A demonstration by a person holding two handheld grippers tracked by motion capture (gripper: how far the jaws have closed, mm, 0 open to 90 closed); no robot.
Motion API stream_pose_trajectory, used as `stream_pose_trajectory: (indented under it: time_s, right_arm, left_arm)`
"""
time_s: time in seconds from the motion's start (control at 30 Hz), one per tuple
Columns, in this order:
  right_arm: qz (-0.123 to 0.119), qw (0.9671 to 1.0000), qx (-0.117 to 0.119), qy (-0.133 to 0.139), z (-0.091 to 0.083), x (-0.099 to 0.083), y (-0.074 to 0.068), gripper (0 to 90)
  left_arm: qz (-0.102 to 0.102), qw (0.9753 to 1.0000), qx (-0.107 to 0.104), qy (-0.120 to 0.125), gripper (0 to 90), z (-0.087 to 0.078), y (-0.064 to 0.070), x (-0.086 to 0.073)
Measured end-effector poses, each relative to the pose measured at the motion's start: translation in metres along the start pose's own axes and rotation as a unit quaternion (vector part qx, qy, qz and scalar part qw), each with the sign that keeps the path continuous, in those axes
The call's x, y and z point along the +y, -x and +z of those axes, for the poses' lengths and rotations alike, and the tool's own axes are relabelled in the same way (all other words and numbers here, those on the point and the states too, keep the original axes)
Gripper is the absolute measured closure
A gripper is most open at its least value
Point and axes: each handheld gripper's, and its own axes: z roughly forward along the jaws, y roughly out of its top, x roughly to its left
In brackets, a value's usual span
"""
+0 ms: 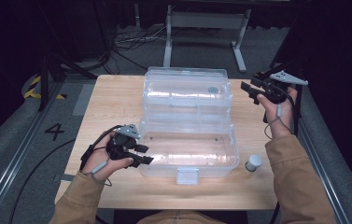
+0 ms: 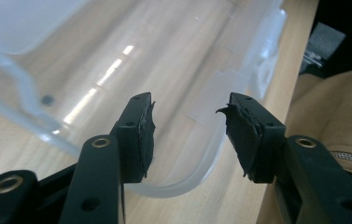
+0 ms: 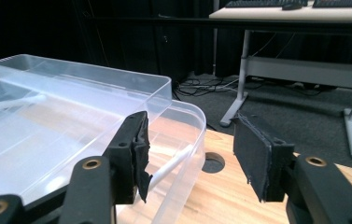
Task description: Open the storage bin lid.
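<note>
A clear plastic box (image 1: 187, 123) lies open in the middle of the frame in the high view, on the wooden counter (image 1: 113, 100); its lid half sits toward the top of the frame and its base half toward the bottom, and a white latch (image 1: 186, 176) hangs at the base's lower edge. The box's long axis runs left to right across the frame, with the hinge line between the two halves running the same way. The left hand-held gripper (image 1: 142, 154) is at the lower left of the box, its jaws spread and pointing right at the base's left end, just beside the wall; in the left gripper view the rounded corner of the box (image 2: 173, 93) passes between and under the spread jaws of the left hand-held gripper (image 2: 190, 128), though whether they touch it cannot be told. The right hand-held gripper (image 1: 249, 92) is at the upper right, jaws spread and empty, pointing left at the lid's right end and near it; in the right gripper view the right hand-held gripper (image 3: 190, 154) has the box (image 3: 71, 126) lying left of and behind its jaws. A small white-capped jar (image 1: 253, 163) stands on the counter just right of the base's lower right corner, apart from both grippers. A round hole (image 3: 213, 163) in the counter shows between the right jaws.
</note>
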Motion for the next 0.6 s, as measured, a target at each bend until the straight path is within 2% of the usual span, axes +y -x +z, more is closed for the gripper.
stream_pose_trajectory:
  time_s: [0.1, 0.13, 0.17, 0.2, 0.3, 0.33, 0.43, 0.47, 0.53, 0.6]
  right_arm:
    - [-0.001, 0.9999, 0.012, -0.001, -0.017, -0.006, -0.006, 45.8]
    - [-0.001, 0.9999, 0.012, -0.001, -0.017, -0.006, -0.006, 45.8]
    - [0.001, 0.9996, 0.027, -0.01, -0.029, -0.011, -0.008, 46.1]
    - [0.002, 0.9995, 0.03, -0.012, -0.032, -0.013, -0.009, 46.2]
    - [-0.006, 0.9993, 0.026, -0.026, -0.046, -0.02, -0.01, 45.8]
    - [-0.006, 0.9993, 0.026, -0.026, -0.046, -0.02, -0.01, 45.8]
    - [0.007, 0.9993, 0.028, -0.025, -0.061, -0.027, -0.01, 45.8]
    - [0.001, 0.999, 0.033, -0.029, -0.064, -0.027, -0.009, 45.9]
    - [0.006, 0.9988, 0.043, -0.023, -0.072, -0.029, -0.01, 46.2]
    - [0.003, 0.9987, 0.044, -0.027, -0.078, -0.03, -0.011, 45.7]
  left_arm:
    - [-0.025, 0.9994, 0.021, 0.009, 49.8, -0.011, -0.009, -0.001]
    - [-0.025, 0.9994, 0.021, 0.009, 49.7, -0.011, -0.009, -0.001]
    - [-0.028, 0.9992, 0.026, 0.015, 49.7, -0.016, -0.013, -0.001]
    - [-0.031, 0.9989, 0.028, 0.021, 49.7, -0.018, -0.014, -0.002]
    - [-0.039, 0.998, 0.041, 0.03, 49.3, -0.024, -0.019, -0.003]
    - [-0.039, 0.998, 0.041, 0.03, 49.1, -0.024, -0.019, -0.003]
    - [-0.047, 0.9967, 0.055, 0.037, 48.0, -0.027, -0.026, -0.003]
    - [-0.052, 0.9963, 0.056, 0.041, 47.8, -0.028, -0.027, -0.004]
    - [-0.055, 0.9956, 0.063, 0.042, 47.7, -0.028, -0.03, -0.004]
    - [-0.059, 0.9949, 0.068, 0.045, 47.4, -0.028, -0.032, -0.004]
